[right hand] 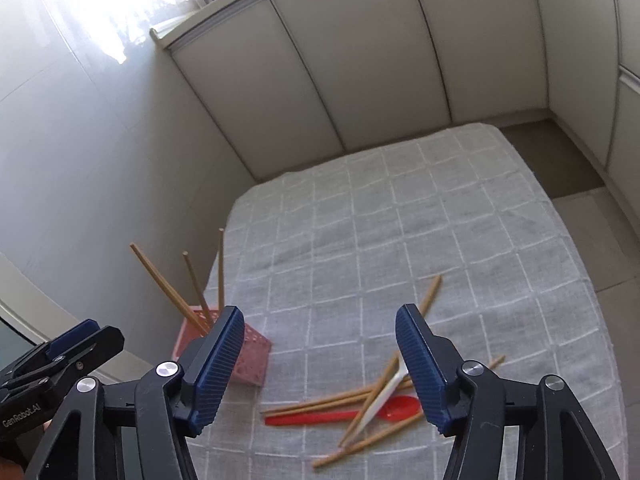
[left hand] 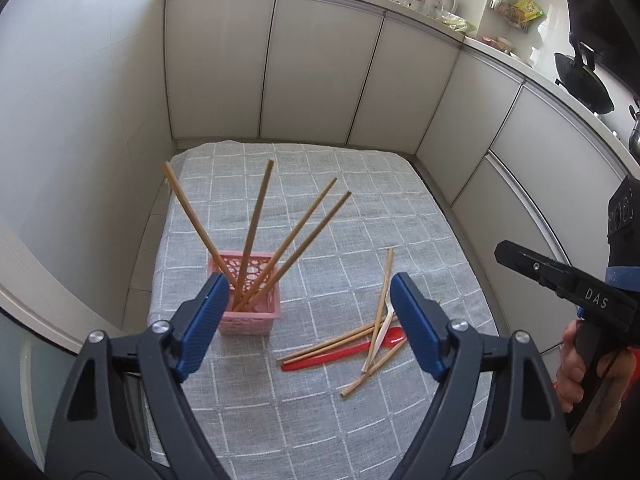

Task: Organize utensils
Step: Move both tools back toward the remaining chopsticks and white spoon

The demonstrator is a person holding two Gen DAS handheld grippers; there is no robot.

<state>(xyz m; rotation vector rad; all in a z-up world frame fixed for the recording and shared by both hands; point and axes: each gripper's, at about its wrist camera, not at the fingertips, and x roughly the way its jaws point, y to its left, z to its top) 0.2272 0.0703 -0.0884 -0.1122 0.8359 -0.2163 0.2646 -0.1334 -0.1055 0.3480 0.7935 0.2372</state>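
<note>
Grey checked cloth covers the table, pale cabinet doors behind it. Left gripper: jaws wide apart, nothing between the blue pads. Just beyond its left pad stands a pink basket, four wooden chopsticks fanned upright in it. Right gripper: jaws also wide, holding nothing, hovering over the loose pile near the table's front right. Pile: several loose chopsticks crossed over a red spoon, with a white utensil lying across them (kind unclear). Basket sits well left of the pile. A hand grips the right tool's handle.
</note>
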